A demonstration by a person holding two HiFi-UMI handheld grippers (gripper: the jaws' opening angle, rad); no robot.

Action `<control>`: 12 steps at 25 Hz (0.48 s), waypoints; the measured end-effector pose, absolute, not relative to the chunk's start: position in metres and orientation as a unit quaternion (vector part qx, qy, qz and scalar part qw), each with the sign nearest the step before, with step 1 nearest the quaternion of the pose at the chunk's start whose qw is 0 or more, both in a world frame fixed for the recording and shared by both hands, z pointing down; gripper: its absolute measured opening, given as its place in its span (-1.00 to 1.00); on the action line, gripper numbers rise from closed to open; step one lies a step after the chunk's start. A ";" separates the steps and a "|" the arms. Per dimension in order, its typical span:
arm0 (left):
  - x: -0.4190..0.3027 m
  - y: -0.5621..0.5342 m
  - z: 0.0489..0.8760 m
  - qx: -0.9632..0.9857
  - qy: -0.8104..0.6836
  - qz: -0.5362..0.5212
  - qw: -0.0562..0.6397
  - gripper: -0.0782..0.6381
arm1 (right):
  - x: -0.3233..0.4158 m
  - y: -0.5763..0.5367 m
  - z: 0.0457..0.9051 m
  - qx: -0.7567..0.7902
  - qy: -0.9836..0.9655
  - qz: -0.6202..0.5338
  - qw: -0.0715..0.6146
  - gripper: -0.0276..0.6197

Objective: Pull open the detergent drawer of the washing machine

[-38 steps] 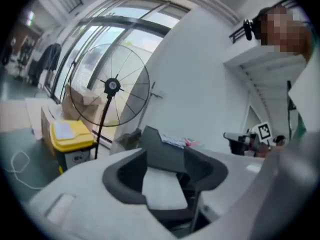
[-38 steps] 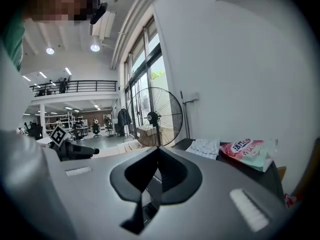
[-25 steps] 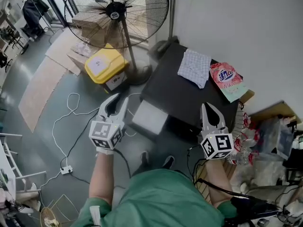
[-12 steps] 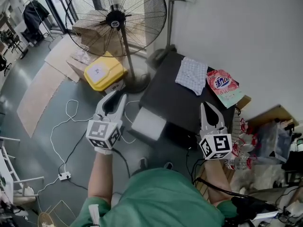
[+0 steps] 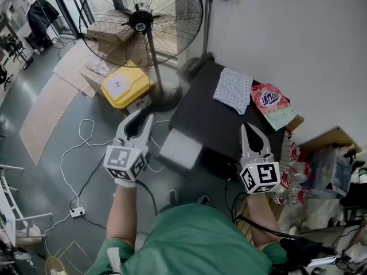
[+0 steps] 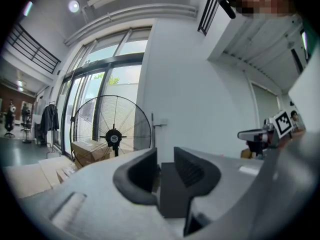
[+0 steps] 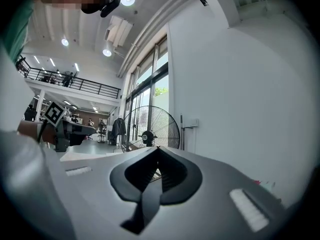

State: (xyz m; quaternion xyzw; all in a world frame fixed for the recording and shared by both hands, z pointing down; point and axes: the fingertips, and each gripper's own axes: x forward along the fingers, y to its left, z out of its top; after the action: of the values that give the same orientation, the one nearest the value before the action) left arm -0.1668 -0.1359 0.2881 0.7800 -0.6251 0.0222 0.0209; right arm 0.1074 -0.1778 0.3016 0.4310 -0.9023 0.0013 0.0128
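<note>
The black washing machine (image 5: 218,119) stands against the white wall. A pale grey drawer (image 5: 180,149) sticks out from its front left corner, toward me. My left gripper (image 5: 143,118) hovers to the left of that drawer with its jaws shut and nothing held. In the left gripper view the left gripper (image 6: 165,156) points level, and the machine's dark body shows beyond the pads. My right gripper (image 5: 250,128) hangs over the machine's near right edge, shut and empty. In the right gripper view the right gripper (image 7: 157,149) has its tips meeting.
A patterned cloth (image 5: 232,89) and a pink detergent bag (image 5: 272,103) lie on the machine's top. A large standing fan (image 5: 141,22), a yellow bin (image 5: 123,86) and cardboard boxes (image 5: 109,39) stand at the left. A white cable with a power strip (image 5: 74,212) lies on the floor.
Both grippers have risen slightly. Their jaws have stayed shut and the drawer has not moved.
</note>
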 end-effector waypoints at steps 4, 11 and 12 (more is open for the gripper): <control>-0.167 -0.135 0.288 0.781 -0.624 0.022 0.020 -0.50 | 0.107 -0.176 0.302 0.431 -0.902 0.001 0.014 -0.92; -0.165 -0.134 0.287 0.783 -0.621 0.019 0.020 -0.50 | 0.107 -0.173 0.303 0.431 -0.902 0.000 0.016 -0.92; -0.165 -0.133 0.287 0.783 -0.621 0.019 0.020 -0.50 | 0.106 -0.173 0.303 0.431 -0.902 0.000 0.016 -0.92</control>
State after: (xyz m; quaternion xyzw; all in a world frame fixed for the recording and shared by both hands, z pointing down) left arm -0.1655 -0.1332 0.2870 0.7833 -0.6211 0.0189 0.0204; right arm 0.1064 -0.1726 0.3025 0.4307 -0.9024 0.0004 0.0162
